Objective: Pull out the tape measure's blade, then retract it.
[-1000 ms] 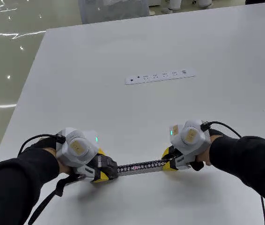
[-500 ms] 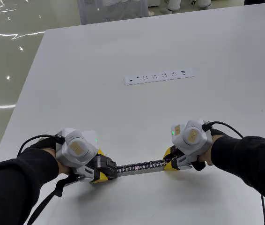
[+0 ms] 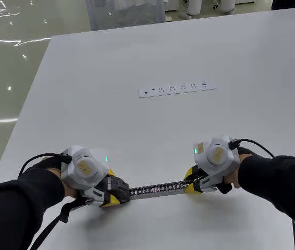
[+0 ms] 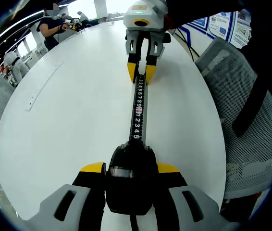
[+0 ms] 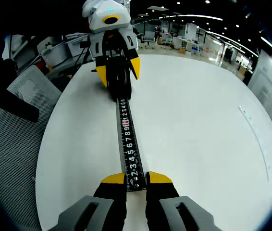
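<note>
left claw [image 4: 130, 167] closes on the black rounded tape measure [image 4: 130, 188]; right claw [image 5: 137, 178] pinches its flat numbered blade [image 5: 126, 137]. the head view adds a long white power strip [image 3: 176, 87].

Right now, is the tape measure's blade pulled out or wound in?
Pulled out: numbered blade runs from the case held in the left gripper to the right gripper, shut on its tip.

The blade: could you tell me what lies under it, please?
Bare white table lies under the blade. Its tip is hidden between the right gripper's fingers; its root enters the case in the left gripper.
</note>
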A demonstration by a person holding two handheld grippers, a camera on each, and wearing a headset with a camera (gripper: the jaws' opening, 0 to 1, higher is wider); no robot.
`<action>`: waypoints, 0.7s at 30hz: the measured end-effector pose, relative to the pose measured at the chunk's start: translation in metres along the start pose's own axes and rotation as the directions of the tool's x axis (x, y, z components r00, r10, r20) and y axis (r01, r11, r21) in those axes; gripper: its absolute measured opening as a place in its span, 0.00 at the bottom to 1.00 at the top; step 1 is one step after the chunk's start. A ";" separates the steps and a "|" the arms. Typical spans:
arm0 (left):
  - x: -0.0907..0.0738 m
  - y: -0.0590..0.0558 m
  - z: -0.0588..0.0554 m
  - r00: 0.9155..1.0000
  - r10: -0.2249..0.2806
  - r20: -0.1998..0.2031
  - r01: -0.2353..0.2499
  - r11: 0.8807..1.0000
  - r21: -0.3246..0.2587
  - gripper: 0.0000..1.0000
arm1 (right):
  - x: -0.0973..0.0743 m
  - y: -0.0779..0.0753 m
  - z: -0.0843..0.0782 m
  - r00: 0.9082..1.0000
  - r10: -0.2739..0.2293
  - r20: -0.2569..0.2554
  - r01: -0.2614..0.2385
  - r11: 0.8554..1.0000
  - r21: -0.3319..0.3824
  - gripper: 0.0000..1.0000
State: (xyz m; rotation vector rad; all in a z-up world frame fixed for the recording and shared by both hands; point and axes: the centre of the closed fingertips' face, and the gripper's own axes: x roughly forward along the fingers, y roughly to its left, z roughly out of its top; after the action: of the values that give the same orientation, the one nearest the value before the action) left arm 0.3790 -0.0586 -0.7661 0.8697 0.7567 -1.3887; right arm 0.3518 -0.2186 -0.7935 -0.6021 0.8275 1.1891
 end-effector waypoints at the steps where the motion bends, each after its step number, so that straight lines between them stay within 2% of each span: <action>1: 0.000 0.000 0.000 1.000 0.000 0.000 0.000 1.000 0.000 0.33 | 0.000 0.000 0.000 1.000 0.000 -0.001 0.000 1.000 0.000 0.10; 21: 0.000 0.001 0.001 1.000 0.001 -0.001 -0.001 1.000 0.001 0.33 | -0.007 -0.001 -0.010 1.000 -0.004 -0.005 0.005 1.000 0.012 0.10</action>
State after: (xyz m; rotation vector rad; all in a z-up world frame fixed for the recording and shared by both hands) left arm 0.3797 -0.0592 -0.7658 0.8710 0.7564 -1.3878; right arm 0.3499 -0.2304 -0.7937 -0.5970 0.8362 1.1783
